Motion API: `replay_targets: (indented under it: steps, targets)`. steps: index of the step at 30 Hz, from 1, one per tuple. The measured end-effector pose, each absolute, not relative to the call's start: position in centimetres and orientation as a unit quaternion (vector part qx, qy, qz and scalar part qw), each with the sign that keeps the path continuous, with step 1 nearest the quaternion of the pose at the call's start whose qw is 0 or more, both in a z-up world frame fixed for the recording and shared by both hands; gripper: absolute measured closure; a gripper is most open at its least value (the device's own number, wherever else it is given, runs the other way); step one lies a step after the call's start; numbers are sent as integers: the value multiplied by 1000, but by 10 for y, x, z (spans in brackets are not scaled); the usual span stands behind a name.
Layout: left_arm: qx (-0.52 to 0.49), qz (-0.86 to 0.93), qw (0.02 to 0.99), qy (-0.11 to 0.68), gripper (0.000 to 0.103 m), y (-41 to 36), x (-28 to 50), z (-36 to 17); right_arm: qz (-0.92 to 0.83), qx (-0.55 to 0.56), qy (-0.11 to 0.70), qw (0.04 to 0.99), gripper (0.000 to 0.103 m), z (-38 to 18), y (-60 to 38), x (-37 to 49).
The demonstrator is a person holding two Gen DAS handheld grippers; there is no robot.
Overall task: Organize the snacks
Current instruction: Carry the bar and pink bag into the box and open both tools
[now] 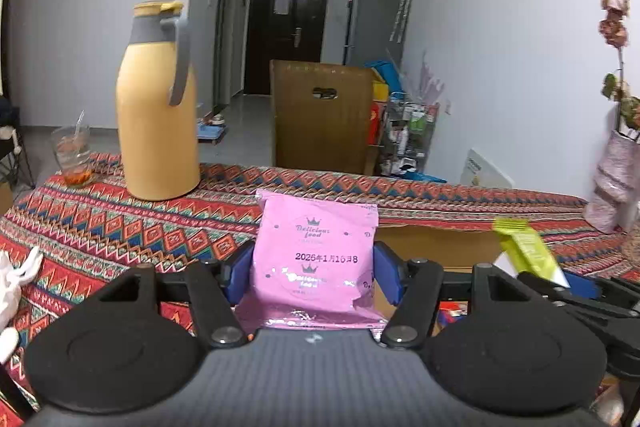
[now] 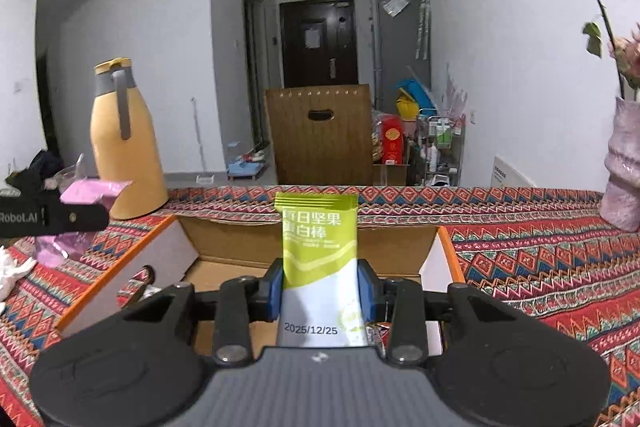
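My left gripper (image 1: 314, 273) is shut on a pink snack packet (image 1: 316, 247) and holds it upright above the patterned tablecloth, at the left edge of an open cardboard box (image 1: 436, 247). My right gripper (image 2: 321, 289) is shut on a green and white nut bar packet (image 2: 318, 259) and holds it above the open cardboard box (image 2: 224, 239). The green packet also shows in the left wrist view (image 1: 528, 251). The pink packet and left gripper show at the left of the right wrist view (image 2: 94, 193).
A yellow thermos jug (image 1: 158, 107) and a glass (image 1: 74, 155) stand at the back left of the table (image 1: 120, 223). A pink vase with dried flowers (image 2: 624, 171) stands at the back right. A brown chair back (image 2: 320, 135) is behind the table. White objects (image 1: 16, 275) lie at the left.
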State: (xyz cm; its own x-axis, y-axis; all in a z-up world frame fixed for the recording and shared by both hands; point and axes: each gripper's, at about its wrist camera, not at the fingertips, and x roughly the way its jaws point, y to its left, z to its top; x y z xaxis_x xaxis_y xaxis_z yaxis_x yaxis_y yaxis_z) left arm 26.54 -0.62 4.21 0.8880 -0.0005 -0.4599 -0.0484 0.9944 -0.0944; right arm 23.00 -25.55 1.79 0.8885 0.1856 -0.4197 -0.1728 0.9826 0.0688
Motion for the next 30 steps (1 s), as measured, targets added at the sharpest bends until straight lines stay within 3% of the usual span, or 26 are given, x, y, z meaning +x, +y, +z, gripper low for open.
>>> replay_targets:
  steps: [19, 23, 25, 27, 28, 30]
  targets:
    - [-37, 9, 956, 291, 40, -7, 288, 4, 94, 10, 267, 959, 66, -17, -251, 251]
    - [-40, 9, 957, 286, 34, -5, 286, 7, 96, 6, 270, 958, 64, -19, -248, 250]
    - [-44, 9, 959, 278, 24, -4, 283, 10, 99, 7, 268, 958, 55, -18, -247, 249]
    - [-45, 13, 961, 271, 16, -4, 281, 12, 96, 9, 262, 960, 32, -16, -248, 246]
    - [-46, 13, 962, 270, 14, -3, 280, 13, 94, 9, 258, 961, 27, -15, -249, 245]
    - [-51, 17, 962, 267, 0, -2, 280, 14, 92, 13, 254, 963, 16, -14, -251, 244]
